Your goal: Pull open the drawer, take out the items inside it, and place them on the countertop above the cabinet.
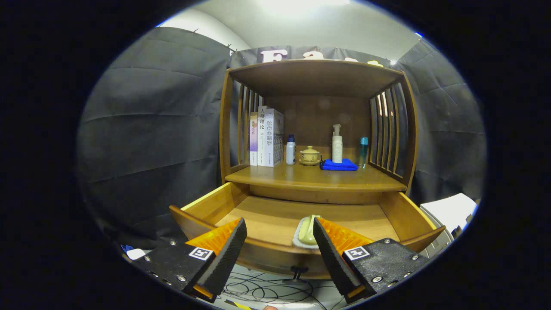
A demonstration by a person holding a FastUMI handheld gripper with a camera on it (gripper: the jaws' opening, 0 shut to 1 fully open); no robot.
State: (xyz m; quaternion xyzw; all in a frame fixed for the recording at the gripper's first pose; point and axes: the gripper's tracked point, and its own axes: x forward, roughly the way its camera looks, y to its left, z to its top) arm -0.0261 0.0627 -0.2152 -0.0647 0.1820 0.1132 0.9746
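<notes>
Three books (266,137) are standing upright at the far left, spines facing out. At their three o'clock a small white bottle (291,150) is standing, then a lidded yellow cup (309,155) sitting on a saucer. A white pump bottle (337,144) is resting on a folded blue cloth (340,165); a teal bottle (363,151) is standing at its three o'clock. Black cables (267,290) are looping on the floor.

gripper (280,232) | fingers spread wide apart, nothing held between them | both fingers (224,254) angled inward toward their tips, pointing forward and slightly down | tips level with each other
</notes>
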